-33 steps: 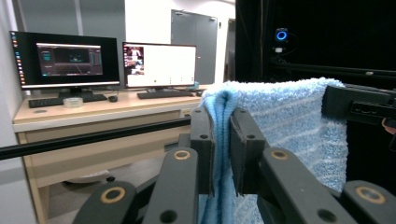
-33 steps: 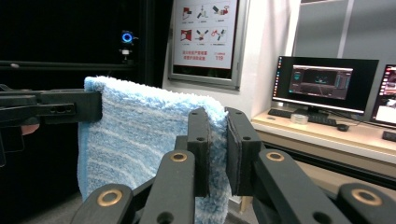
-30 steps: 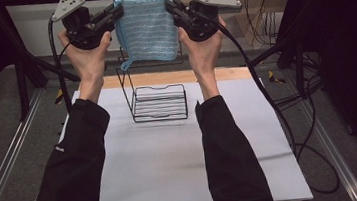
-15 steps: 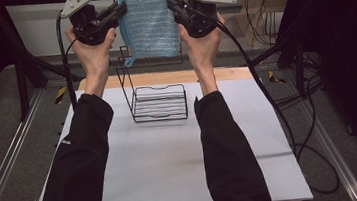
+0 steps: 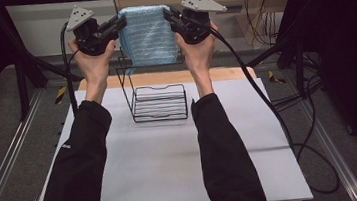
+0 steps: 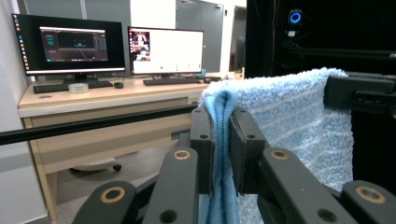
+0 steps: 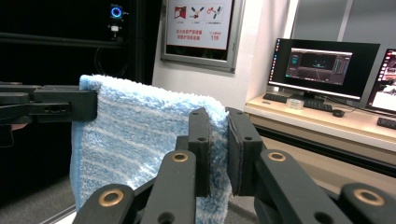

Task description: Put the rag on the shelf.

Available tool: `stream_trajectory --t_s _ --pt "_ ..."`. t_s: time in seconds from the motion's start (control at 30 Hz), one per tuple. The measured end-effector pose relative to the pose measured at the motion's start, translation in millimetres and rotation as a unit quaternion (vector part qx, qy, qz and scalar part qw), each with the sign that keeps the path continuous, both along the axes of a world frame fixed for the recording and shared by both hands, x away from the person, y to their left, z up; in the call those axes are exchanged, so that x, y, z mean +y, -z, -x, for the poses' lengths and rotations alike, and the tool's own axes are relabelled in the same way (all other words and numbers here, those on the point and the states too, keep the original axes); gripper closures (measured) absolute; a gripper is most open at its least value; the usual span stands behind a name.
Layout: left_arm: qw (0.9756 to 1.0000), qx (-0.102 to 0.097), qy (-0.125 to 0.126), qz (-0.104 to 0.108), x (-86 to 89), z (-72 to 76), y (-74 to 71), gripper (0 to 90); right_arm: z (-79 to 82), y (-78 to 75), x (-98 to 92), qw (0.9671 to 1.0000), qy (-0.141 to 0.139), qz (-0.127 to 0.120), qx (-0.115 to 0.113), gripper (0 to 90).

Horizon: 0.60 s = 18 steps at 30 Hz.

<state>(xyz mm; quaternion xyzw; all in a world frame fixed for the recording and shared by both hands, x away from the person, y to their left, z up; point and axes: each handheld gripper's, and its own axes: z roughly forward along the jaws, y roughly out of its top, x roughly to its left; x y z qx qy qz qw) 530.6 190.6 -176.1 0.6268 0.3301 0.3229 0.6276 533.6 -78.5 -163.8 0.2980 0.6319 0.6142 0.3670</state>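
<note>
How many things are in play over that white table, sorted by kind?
Blue towel: 1
Black wire rack: 1
Handheld grippers: 2, the left gripper and the right gripper, each clamped on a top corner of the towel
Total: 4

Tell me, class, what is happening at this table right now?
A person holds a folded blue towel stretched in the air between two hand-held tools. The left tool is shut on one top corner and the right tool is shut on the other, so the towel hangs flat. It sits above and behind a black wire rack that stands on the white table. The towel does not yet rest on the rack.
</note>
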Motion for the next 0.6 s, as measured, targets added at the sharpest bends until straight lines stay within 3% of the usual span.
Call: stream_trajectory --t_s 0.6 --pt "0.9991 0.024 0.030 -0.018 12.6 14.8 47.8 80.5 8.9 46.4 -3.1 0.9982 -0.037 0.010 0.046 81.3"
